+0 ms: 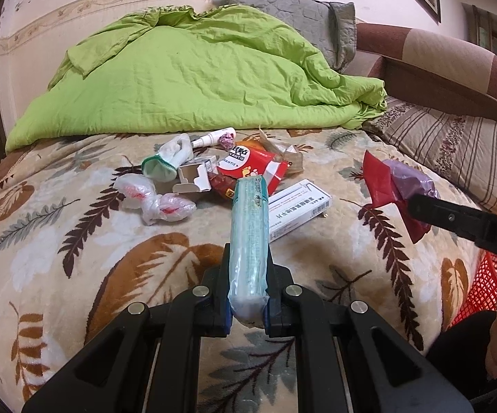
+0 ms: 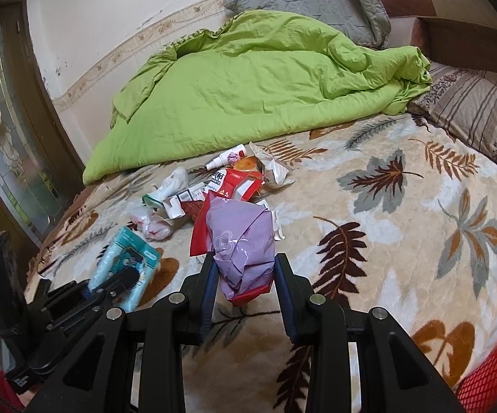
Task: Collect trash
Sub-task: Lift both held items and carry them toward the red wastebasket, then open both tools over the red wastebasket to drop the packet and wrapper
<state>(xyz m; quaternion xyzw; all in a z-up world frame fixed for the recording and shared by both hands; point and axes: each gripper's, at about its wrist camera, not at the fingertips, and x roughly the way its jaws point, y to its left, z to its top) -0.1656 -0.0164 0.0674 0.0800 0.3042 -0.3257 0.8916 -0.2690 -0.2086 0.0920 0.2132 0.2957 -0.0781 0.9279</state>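
Two tools work over the bed point(image 1: 76, 275), each one clamped on a piece of trash. The left tool point(image 1: 248, 275) holds a pale blue tissue pack point(image 1: 250, 241) endwise between its fingers, just in front of the trash pile. The right tool point(image 2: 245, 275) grips a crumpled purple bag point(image 2: 239, 237) with a red wrapper point(image 2: 200, 230) caught against it, to the right of the pile.

The pile counts one red snack pouch point(image 1: 248, 163), one open white carton point(image 1: 193, 179), one flat white medicine box point(image 1: 300, 206), one knotted clear bag point(image 1: 152, 199), one white sock with a green cuff point(image 1: 169, 161) and one small white spray bottle point(image 1: 214, 136), all close together or touching.

The bed wears a cream blanket printed with brown and grey leaves. Behind the pile lies a rumpled green quilt point(image 1: 196, 69), with a grey pillow point(image 1: 289, 17) behind that and a striped pillow point(image 1: 447, 151) to its right. A red mesh basket point(image 1: 485, 285) shows at the bed's right edge.
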